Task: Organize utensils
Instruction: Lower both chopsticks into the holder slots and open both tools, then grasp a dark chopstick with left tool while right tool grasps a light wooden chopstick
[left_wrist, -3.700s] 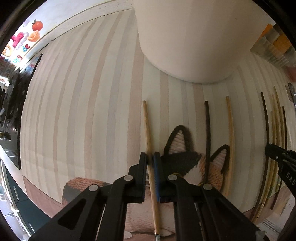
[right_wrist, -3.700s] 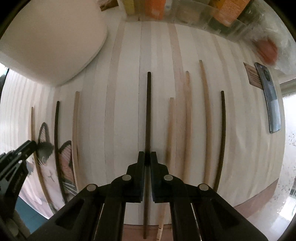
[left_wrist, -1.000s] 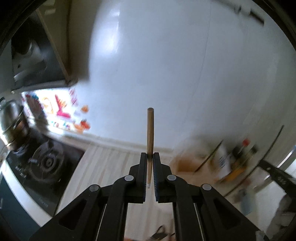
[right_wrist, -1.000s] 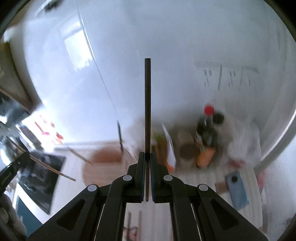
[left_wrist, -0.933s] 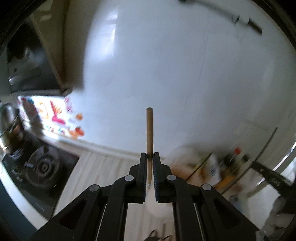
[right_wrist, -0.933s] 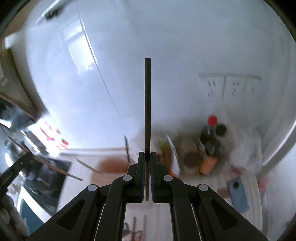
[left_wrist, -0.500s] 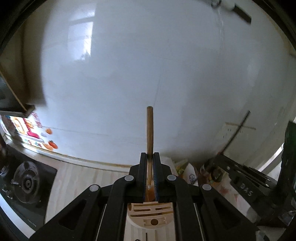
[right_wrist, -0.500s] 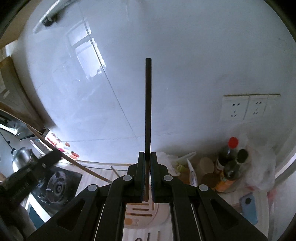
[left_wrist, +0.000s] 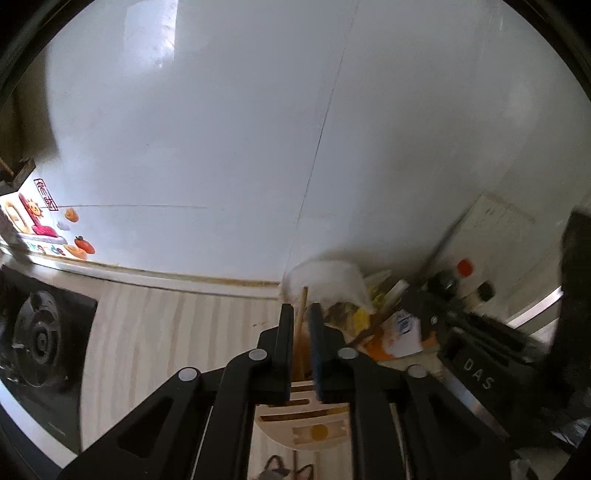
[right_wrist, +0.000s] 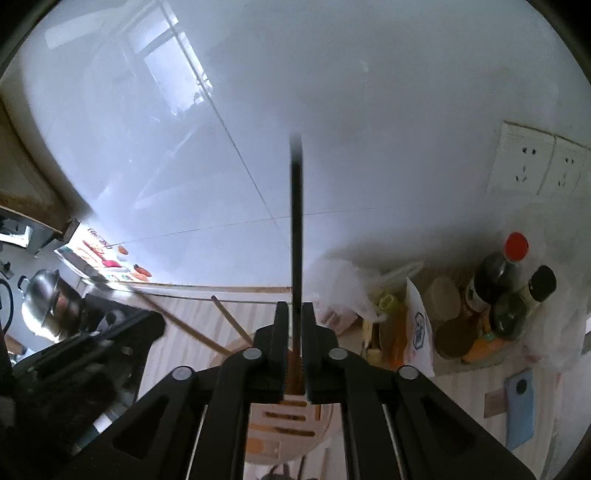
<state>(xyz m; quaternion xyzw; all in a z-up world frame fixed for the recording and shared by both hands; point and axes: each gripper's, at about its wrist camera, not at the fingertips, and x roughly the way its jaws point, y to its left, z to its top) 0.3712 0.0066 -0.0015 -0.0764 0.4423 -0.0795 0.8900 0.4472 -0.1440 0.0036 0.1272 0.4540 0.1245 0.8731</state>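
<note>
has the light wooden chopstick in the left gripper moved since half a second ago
Yes. The wooden chopstick has dropped between the left gripper fingers, into the utensil holder.

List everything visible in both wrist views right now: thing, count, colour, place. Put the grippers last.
Light chopstick: one, pale wood, between the left gripper's parted fingers, lower end in the holder.
Dark chopstick: one, black, upright in the right gripper.
Utensil holder: one, beige, slotted top, on the counter below both grippers.
Counter: pale striped wood.
Gas stove: one, black, far left.
Metal pot: one, silver, by the stove.
Sauce bottles: two, dark, one red-capped and one black-capped, right against the wall.
Wall sockets: two, white, on the tiled wall.
Phone: one, blue, flat on the counter at right.
Left gripper: black, open.
Right gripper: black, shut on the dark chopstick.
</note>
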